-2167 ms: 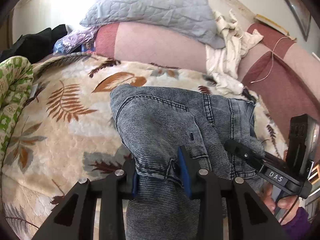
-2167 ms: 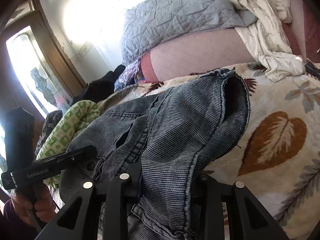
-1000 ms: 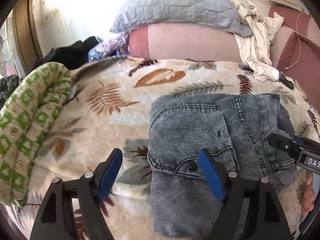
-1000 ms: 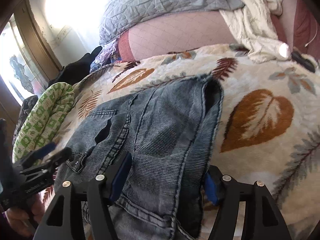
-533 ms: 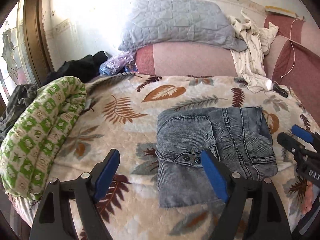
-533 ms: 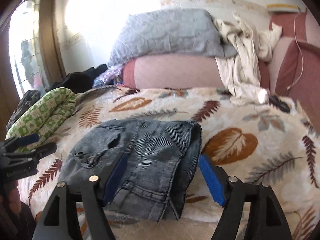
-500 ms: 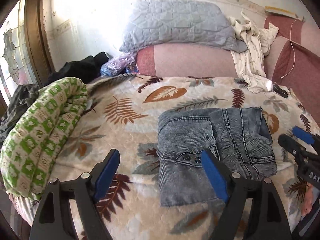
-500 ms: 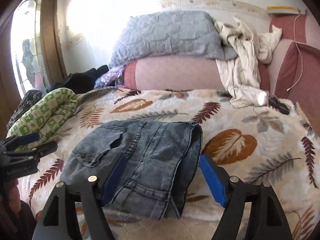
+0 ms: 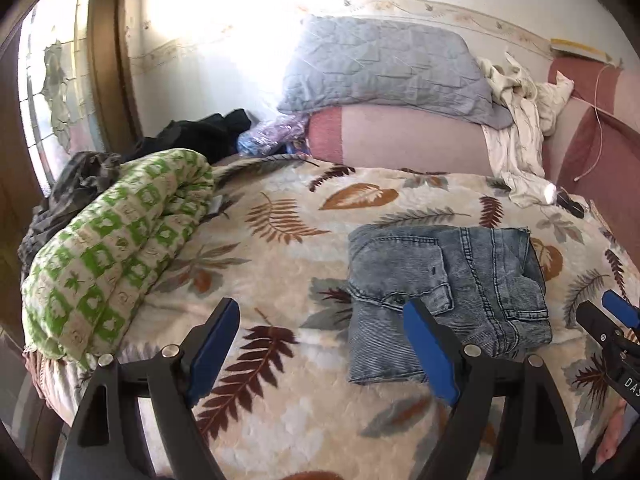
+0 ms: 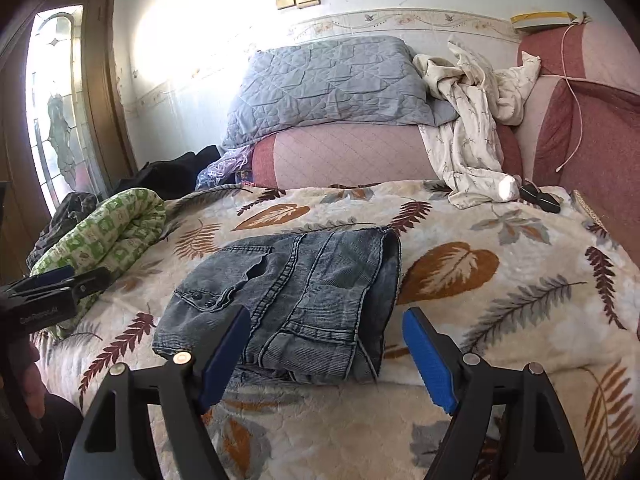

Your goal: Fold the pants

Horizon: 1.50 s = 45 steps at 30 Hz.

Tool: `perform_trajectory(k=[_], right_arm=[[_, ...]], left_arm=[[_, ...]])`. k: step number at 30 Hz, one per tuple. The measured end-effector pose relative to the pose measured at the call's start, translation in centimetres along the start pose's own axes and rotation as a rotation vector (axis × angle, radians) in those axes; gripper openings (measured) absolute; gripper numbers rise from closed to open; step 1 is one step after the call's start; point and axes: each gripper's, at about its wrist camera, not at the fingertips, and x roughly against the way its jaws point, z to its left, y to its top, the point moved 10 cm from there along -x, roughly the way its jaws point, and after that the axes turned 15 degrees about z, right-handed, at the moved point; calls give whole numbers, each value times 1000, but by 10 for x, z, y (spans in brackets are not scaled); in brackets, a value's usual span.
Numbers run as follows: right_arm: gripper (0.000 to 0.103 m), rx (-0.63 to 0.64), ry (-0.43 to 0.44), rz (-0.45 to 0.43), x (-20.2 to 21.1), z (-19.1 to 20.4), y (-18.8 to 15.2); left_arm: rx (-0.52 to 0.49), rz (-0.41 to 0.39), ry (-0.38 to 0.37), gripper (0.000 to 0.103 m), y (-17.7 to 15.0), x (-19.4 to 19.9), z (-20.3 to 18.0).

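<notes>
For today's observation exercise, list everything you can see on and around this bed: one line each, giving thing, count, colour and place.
Folded denim pants: one, faded blue-grey, middle of the blanket.
Leaf-print plush blanket: one, cream with brown and grey leaves, covering the bed.
Rolled patterned quilt: one, green and white, left edge of the bed.
Quilted pillow: one, grey-blue, atop the pink bolster.
Long bolster: one, pink with red end, at the bed's head.
Crumpled cloth: one, cream, right of the pillow.
Dark clothes: black heap, far left corner.
Left gripper: black, blue pads, open, empty.
Right gripper: same, open, empty.
</notes>
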Motion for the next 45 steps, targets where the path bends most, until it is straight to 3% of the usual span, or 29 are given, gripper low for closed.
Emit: perform_trajectory(k=[8, 19, 21, 22, 27, 36, 45], right_arm=[[82, -19, -20, -19, 19, 12, -4], [82, 65, -19, -53, 53, 60, 2], [82, 75, -16, -66, 61, 68, 4], [82, 81, -16, -72, 64, 71, 5], [84, 138, -39, -112, 78, 87, 13], [85, 189, -28, -127, 78, 112, 23], [85, 166, -38, -98, 63, 114, 28]], left_arm=[[0, -62, 8, 84, -2, 26, 12], [8, -133, -4, 85, 3, 72, 27], [22, -150, 2, 92, 5, 81, 34], [29, -160, 8, 100, 6, 85, 37], [53, -248, 75, 101, 11, 110, 58], [96, -220, 40, 101, 8, 106, 72], [96, -186, 25, 101, 7, 89, 75]])
